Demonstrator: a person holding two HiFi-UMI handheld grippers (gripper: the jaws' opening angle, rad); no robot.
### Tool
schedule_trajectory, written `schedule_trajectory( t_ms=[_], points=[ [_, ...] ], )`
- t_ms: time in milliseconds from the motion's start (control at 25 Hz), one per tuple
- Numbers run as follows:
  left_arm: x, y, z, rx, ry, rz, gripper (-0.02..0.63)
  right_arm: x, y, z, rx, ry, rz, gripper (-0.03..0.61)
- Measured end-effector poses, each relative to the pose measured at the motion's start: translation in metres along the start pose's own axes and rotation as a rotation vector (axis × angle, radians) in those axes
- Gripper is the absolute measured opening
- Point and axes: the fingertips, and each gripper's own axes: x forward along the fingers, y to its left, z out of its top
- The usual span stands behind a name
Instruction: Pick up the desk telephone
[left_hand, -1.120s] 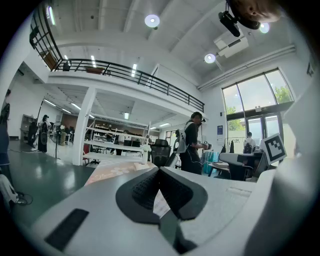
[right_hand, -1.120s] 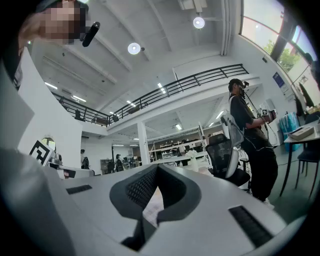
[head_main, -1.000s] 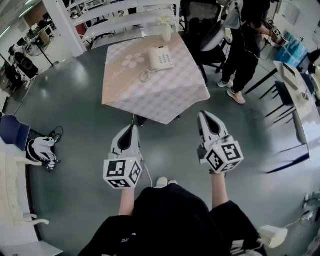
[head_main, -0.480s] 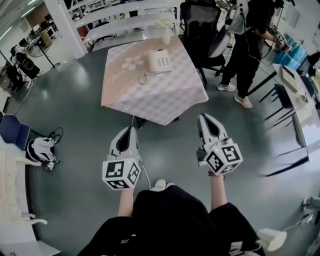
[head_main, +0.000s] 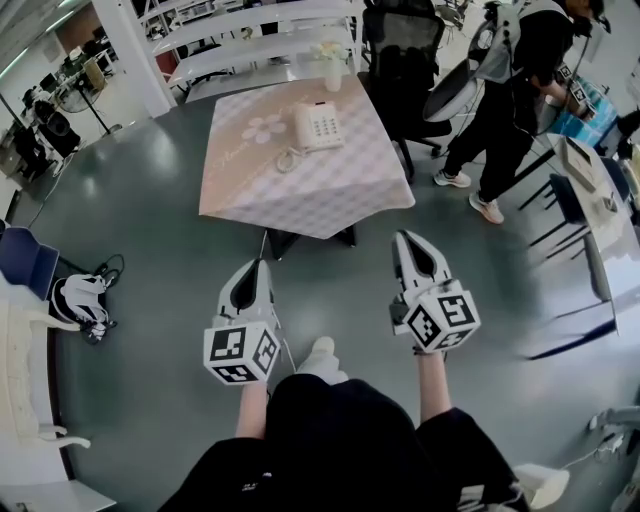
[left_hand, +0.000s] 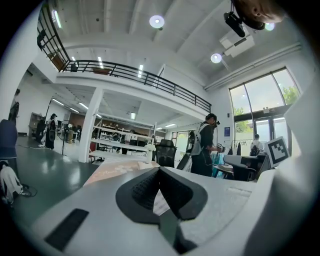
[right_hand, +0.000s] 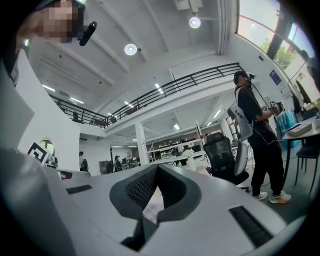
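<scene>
Desk telephone (head_main: 318, 126): head view, upper centre of frame, white, lying on the pink checked table (head_main: 300, 195), coiled cord (head_main: 290, 155) at its lower left. White vase (head_main: 332, 70) just above it, at the table's far edge. Black office chair (head_main: 405, 50) and a standing person (head_main: 510, 90) upper right. Left gripper (head_main: 255, 272) and right gripper (head_main: 405, 243) lower centre, over grey floor, well apart from the table, both pointing toward it.

Left gripper view: jaws clenched together, nothing between them; pink tabletop behind, left of centre.

Right gripper view: jaws likewise pressed together, empty; chair and standing person at right.
</scene>
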Motion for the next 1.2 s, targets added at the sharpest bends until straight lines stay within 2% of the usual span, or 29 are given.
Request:
schedule_trajectory(
  t_ms=[400, 760, 1200],
  points=[
    [0.055, 0.012, 0.001, 0.017, 0.003, -0.021, -0.002, 0.049, -0.036, -0.011, 0.02, 0.014, -0.024, -0.008],
    [0.134, 0.042, 0.008, 0.026, 0.014, -0.028, -0.002, 0.119, -0.067, -0.019, 0.025, 0.037, -0.043, -0.008],
    [0.229, 0.078, 0.012, 0.012, 0.042, -0.042, -0.002, 0.192, -0.12, -0.019, 0.005, 0.053, -0.113, -0.008]
  ],
)
